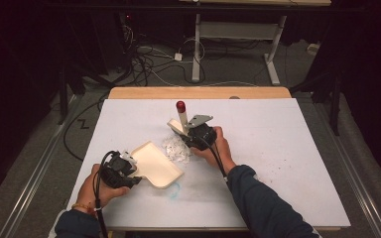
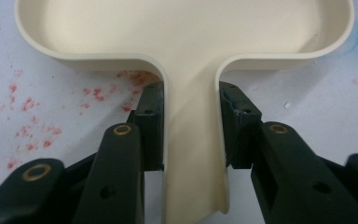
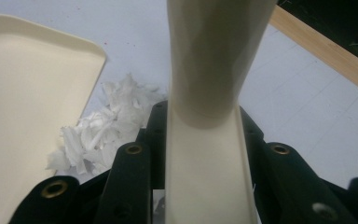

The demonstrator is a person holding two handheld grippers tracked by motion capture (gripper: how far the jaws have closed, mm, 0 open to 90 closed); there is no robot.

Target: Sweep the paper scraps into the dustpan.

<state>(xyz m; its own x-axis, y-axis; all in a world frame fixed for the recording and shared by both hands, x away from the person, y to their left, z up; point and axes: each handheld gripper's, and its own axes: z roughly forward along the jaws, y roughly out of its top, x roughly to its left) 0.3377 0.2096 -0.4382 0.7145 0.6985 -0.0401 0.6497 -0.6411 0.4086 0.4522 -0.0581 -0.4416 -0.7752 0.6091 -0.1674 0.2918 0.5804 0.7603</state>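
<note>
Clamping the dustpan (image 1: pixel 157 164) handle, the left gripper (image 1: pixel 120 170) holds it on the table (image 1: pixel 278 148). Right gripper (image 1: pixel 197 135) grips a brush (image 1: pixel 181 117) beside paper scraps (image 1: pixel 176 148).

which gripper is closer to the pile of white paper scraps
Right. The right gripper, holding a brush, sits right beside the paper scraps; the left gripper holds the dustpan handle farther off.

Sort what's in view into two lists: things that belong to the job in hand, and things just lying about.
In the job:
- cream dustpan, handle clamped by the left hand-held gripper
- cream brush with red-tipped handle, held by the right hand-held gripper
- pile of white paper scraps

Lying about:
- cables on the floor
- red specks on the table
</note>
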